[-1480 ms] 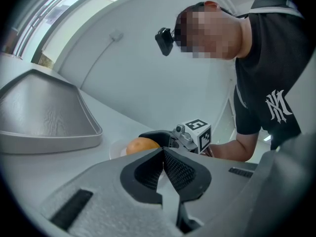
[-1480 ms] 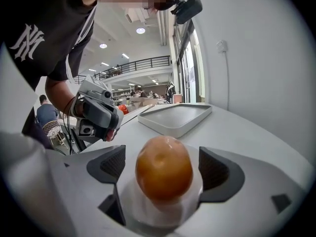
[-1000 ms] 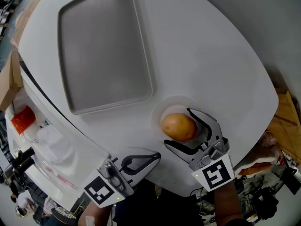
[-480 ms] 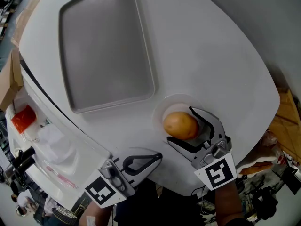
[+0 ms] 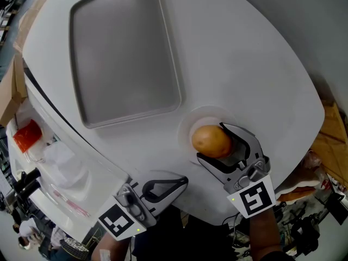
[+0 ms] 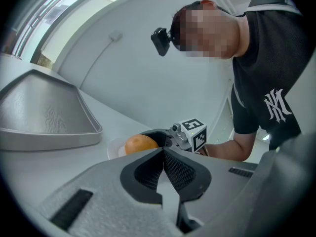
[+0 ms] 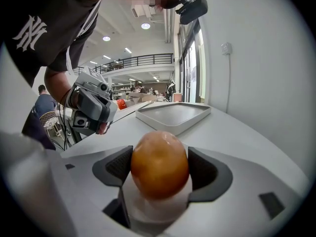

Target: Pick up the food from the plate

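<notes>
A round golden-brown potato (image 5: 211,140) sits on a small white plate (image 5: 198,117) near the front of the white table. My right gripper (image 5: 209,141) reaches around it from the front right. Its jaws are closing, and in the right gripper view both dark pads touch the sides of the potato (image 7: 159,164), which still rests on the plate (image 7: 158,209). My left gripper (image 5: 182,182) hovers shut and empty at the table's front edge, left of the plate. In the left gripper view its tips (image 6: 163,152) meet, with the potato (image 6: 140,144) beyond them.
A large grey tray (image 5: 122,53) lies empty on the table behind and left of the plate. Below the table's left edge is a shelf with a red item (image 5: 26,137) and clear bags. Cardboard (image 5: 331,140) lies off the right edge.
The right gripper's jaws have narrowed onto the potato and the gripper has edged slightly forward. The left gripper has stayed put.
</notes>
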Action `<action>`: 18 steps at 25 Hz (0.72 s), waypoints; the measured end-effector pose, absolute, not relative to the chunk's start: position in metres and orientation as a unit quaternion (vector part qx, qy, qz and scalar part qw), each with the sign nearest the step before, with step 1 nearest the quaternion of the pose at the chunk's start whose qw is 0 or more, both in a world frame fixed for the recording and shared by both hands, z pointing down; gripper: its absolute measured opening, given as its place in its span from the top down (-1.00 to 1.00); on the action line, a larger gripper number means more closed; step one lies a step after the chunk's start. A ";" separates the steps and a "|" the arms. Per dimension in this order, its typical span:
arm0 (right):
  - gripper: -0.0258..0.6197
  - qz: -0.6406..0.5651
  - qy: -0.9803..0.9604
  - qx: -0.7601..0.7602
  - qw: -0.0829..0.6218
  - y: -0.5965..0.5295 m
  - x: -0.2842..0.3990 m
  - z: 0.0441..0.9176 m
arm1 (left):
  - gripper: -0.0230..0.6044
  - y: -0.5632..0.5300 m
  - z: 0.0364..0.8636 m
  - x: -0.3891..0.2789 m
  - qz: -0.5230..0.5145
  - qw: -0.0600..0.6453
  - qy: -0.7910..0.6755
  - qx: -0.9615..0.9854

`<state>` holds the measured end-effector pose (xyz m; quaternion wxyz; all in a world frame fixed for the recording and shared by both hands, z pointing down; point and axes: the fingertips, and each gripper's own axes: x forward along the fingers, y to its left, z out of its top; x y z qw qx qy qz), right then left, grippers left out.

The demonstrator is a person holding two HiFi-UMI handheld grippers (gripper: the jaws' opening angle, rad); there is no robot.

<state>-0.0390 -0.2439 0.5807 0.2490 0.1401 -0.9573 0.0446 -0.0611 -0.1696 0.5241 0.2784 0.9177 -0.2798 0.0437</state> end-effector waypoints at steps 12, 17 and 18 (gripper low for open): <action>-0.16 0.027 -0.960 0.165 0.223 -0.226 -0.027 0.533 | 0.90 -0.145 0.505 -0.056 0.056 0.256 -0.277 0.924; -0.16 0.029 -0.967 0.171 0.186 -0.206 -0.014 0.459 | 0.90 -0.132 0.455 -0.047 0.047 0.258 -0.290 0.920; -0.16 0.027 -0.968 0.173 0.181 -0.202 -0.012 0.441 | 0.90 -0.129 0.438 -0.045 0.039 0.255 -0.294 0.920</action>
